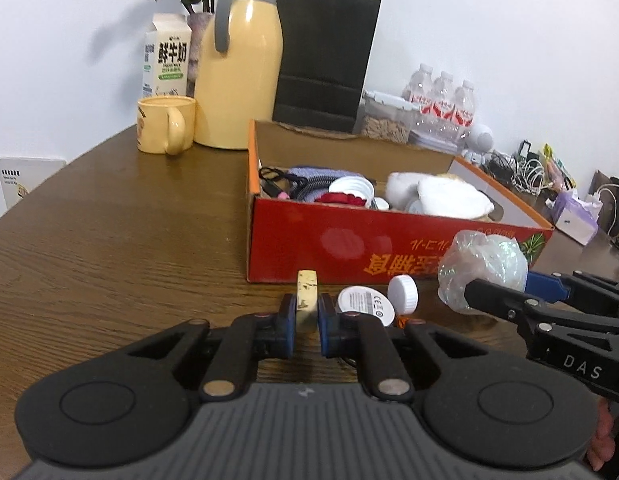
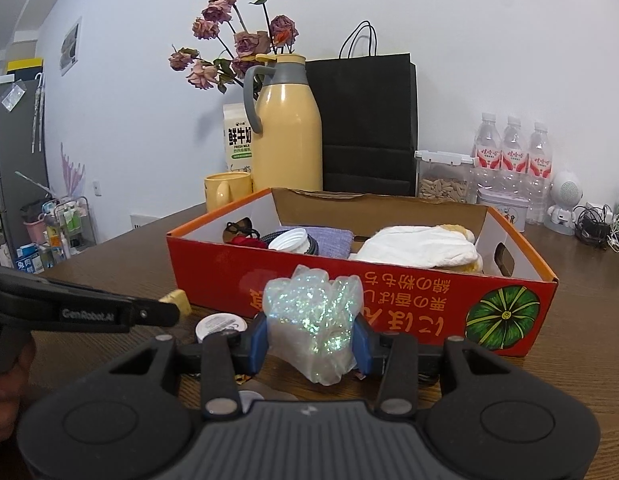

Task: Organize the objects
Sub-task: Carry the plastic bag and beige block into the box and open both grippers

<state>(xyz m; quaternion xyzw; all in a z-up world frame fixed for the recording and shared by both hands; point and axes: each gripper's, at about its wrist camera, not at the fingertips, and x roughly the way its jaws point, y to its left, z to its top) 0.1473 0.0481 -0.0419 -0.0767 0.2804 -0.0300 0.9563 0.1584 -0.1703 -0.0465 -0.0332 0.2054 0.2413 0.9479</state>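
My left gripper (image 1: 306,312) is shut on a pale yellow block (image 1: 307,296), held just above the wooden table in front of the red cardboard box (image 1: 329,248). My right gripper (image 2: 311,344) is shut on a crumpled glittery plastic bag (image 2: 315,320), also before the box (image 2: 409,304); the bag shows at right in the left wrist view (image 1: 483,268). On the table by the left gripper lie a white round disc (image 1: 365,304) and a white-capped bottle (image 1: 403,288). The box holds white cloth (image 2: 421,248), a white lid (image 2: 289,240), a purple cloth and black cables.
Behind the box stand a yellow thermos jug (image 2: 287,136), yellow mug (image 1: 165,124), milk carton (image 1: 167,56), black paper bag (image 2: 369,120), dried roses, a seed container (image 2: 443,178) and three water bottles (image 2: 513,152). Cables and a tissue pack (image 1: 575,216) lie at right.
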